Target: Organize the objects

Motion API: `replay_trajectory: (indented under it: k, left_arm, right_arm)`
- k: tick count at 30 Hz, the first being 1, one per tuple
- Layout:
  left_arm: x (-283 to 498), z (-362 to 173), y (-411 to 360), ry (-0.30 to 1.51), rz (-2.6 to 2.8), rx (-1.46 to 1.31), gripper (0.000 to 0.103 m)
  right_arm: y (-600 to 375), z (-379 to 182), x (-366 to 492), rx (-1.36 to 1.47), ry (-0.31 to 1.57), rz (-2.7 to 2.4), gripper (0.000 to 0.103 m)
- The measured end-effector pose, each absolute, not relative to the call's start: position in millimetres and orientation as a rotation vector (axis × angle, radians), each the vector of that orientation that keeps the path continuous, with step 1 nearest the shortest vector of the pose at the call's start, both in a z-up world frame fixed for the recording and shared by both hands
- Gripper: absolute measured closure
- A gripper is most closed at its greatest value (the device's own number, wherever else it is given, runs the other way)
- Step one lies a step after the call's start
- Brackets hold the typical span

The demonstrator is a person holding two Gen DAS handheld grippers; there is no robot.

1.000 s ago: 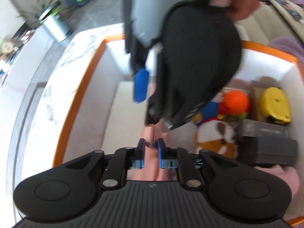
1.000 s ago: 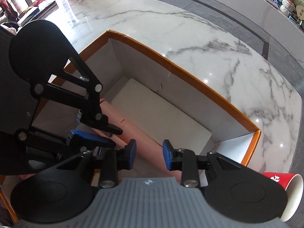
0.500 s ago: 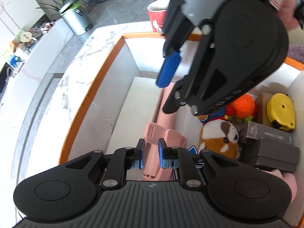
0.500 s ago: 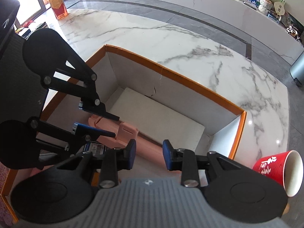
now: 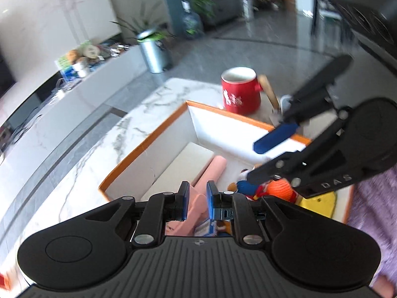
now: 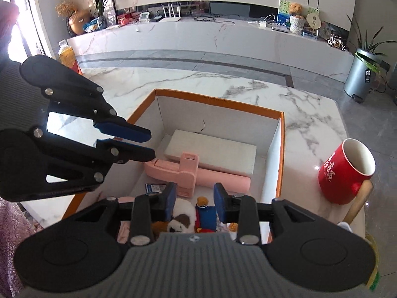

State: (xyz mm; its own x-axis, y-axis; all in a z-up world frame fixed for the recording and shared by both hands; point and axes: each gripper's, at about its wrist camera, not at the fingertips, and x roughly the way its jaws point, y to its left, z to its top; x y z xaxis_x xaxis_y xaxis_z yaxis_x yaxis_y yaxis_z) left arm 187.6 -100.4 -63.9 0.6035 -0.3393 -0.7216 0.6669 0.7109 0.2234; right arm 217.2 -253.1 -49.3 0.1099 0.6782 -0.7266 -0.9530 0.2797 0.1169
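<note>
An orange-rimmed white box [image 6: 218, 98] sits on the marble table. Inside lie a pink phone holder [image 6: 188, 171], a white flat box [image 6: 211, 151], a plush dog [image 6: 181, 219], a blue toy figure [image 6: 204, 213] and an orange knitted ball [image 5: 280, 188]. My left gripper [image 5: 196, 202] hovers above the box, its fingers slightly apart and empty, with the pink holder [image 5: 213, 168] below it. It also shows in the right wrist view [image 6: 139, 144]. My right gripper [image 6: 194, 202] is open and empty above the box's near side, and shows in the left wrist view [image 5: 275, 139].
A red mug [image 6: 347, 171] stands on the table right of the box, with a wooden-handled tool [image 6: 357, 206] beside it. A yellow object [image 5: 320, 203] lies in the box's corner. A purple cloth [image 5: 372, 198] lies at the right.
Both grippers have risen up and back out of the box. The left gripper has let go of the pink holder, which now lies on the box floor. The right gripper has opened wider.
</note>
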Motion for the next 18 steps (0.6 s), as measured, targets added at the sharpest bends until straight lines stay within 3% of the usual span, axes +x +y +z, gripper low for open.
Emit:
replay_trajectory:
  k: [14,18]
  left_arm:
    - [126,-49,-87,0.641,-0.346,0.208,0.072]
    - [113,-49,-89,0.645,-0.273,0.18,0.06]
  right_arm:
    - [-337,-36,168,-0.328,0.668,1.169,0.055]
    - [-351,-39,158,-0.331,0.64,1.143,0.052]
